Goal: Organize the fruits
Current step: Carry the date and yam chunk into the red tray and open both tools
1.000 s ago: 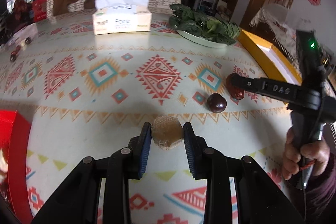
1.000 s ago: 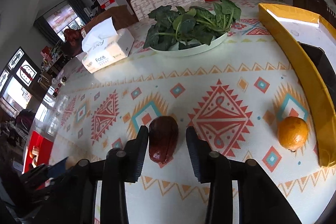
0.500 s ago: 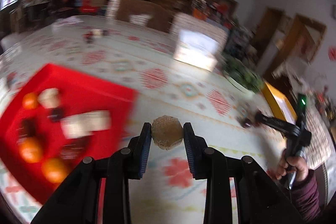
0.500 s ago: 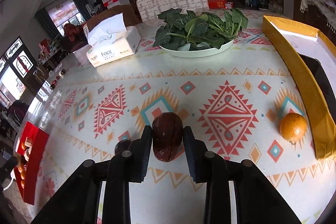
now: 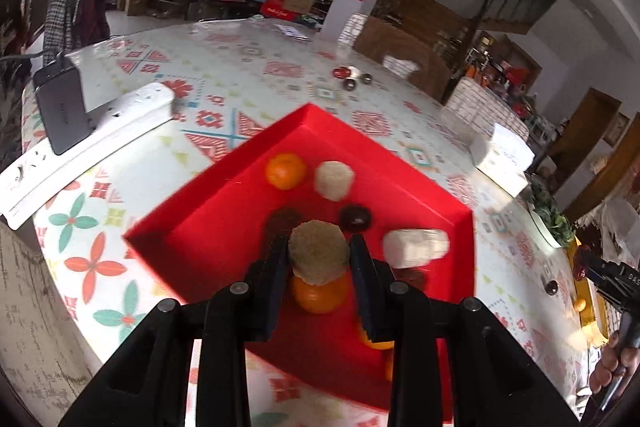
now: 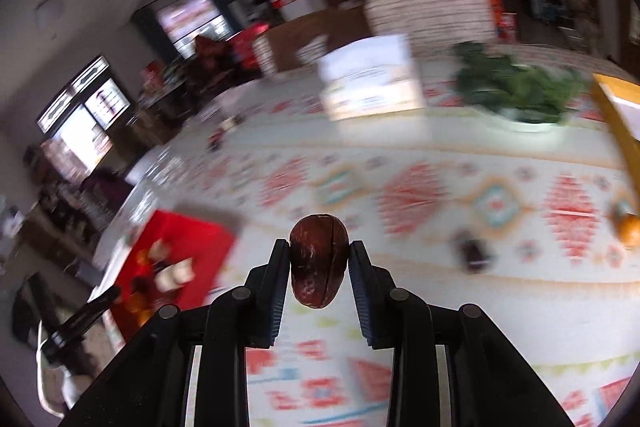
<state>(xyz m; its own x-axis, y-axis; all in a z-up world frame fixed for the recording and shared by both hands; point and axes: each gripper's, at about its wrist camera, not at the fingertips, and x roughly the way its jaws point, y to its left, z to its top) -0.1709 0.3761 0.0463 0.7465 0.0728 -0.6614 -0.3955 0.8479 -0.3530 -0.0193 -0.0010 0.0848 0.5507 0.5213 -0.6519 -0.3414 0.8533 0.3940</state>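
Note:
My left gripper (image 5: 318,255) is shut on a rough tan round fruit (image 5: 319,252) and holds it above the red tray (image 5: 224,215). The tray holds oranges (image 5: 285,171), pale lumps (image 5: 334,179) and dark fruits (image 5: 354,218). My right gripper (image 6: 319,259) is shut on a dark red-brown oval fruit (image 6: 318,259), lifted over the patterned table. The red tray (image 6: 204,243) lies to its lower left. A dark fruit (image 6: 474,253) and an orange (image 6: 629,231) lie on the table to the right.
A white power strip (image 5: 80,139) with a black adapter (image 5: 62,115) lies left of the tray. A tissue box (image 6: 372,83), a plate of greens (image 6: 520,95) and a yellow box edge (image 6: 616,123) stand at the far side. The right gripper also shows in the left wrist view (image 5: 612,279).
My left gripper has swung left with the tan fruit, from the table to over the red tray. My right gripper has lifted the dark oval fruit and swung left toward the tray.

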